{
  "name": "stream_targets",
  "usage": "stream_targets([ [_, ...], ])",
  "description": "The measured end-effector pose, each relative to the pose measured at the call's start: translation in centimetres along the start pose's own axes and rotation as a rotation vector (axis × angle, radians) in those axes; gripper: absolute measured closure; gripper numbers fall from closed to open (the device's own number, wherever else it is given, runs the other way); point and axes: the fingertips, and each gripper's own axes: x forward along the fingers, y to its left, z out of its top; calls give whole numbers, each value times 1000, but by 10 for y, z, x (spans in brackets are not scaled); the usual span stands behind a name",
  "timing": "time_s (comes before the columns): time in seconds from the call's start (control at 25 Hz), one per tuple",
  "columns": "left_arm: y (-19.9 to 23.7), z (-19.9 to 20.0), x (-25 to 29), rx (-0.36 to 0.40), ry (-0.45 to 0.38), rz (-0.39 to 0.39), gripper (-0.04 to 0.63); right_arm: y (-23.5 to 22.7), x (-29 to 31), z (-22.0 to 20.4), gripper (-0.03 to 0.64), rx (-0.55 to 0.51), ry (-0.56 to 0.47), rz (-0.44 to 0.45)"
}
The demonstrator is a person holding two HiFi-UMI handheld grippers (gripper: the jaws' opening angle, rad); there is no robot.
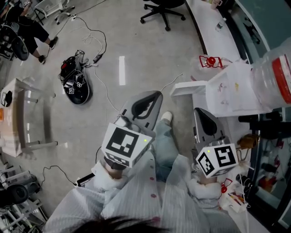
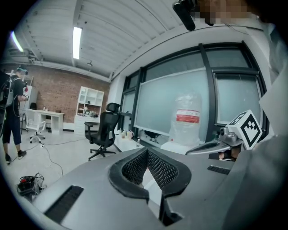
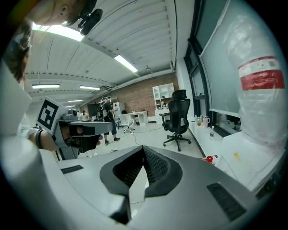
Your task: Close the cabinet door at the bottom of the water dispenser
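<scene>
The water dispenser (image 1: 232, 88) stands at the right, white, with a large clear bottle (image 1: 275, 75) with a red band on top. A white panel (image 1: 188, 87) juts left from its base near the floor; it looks like the open cabinet door seen edge-on from above. My left gripper (image 1: 152, 95) hangs over the floor left of that panel, jaws shut and empty (image 2: 146, 152). My right gripper (image 1: 201, 113) sits just below the panel, close to the dispenser, its pads meeting with nothing between them (image 3: 143, 148). The bottle (image 3: 258, 85) fills the right of the right gripper view.
A black office chair (image 1: 163, 11) stands at the back. A black device with cables (image 1: 75, 86) lies on the floor at the left, near a clear table (image 1: 25, 118). A red-capped item (image 1: 210, 60) sits beside a white counter (image 1: 218, 36). A person (image 1: 27, 27) sits far left.
</scene>
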Motion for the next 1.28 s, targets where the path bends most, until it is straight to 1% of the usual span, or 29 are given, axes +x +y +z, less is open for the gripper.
stream_targets([
  [0.2, 25, 23, 66, -7, -1, -7, 584, -50, 46, 26, 603, 7, -1, 7],
  [0.4, 40, 49, 140, 15, 12, -24, 584, -109, 84, 54, 603, 20, -8, 6],
  [0.56, 49, 63, 192, 29, 24, -53, 584, -151, 111, 66, 603, 42, -4, -10],
  [0.68, 50, 68, 222, 34, 33, -75, 584, -175, 123, 70, 603, 52, 3, -21],
  [0.88, 43, 63, 257, 35, 73, -118, 584, -204, 130, 67, 603, 84, 20, -52],
  [1.04, 44, 58, 276, 38, 98, -161, 584, -217, 137, 62, 603, 110, 36, -87],
  [1.16, 48, 56, 288, 41, 117, -210, 584, -222, 146, 60, 603, 126, 45, -123],
  [1.28, 54, 60, 305, 61, 121, -277, 584, -230, 157, 61, 603, 153, 49, -185],
])
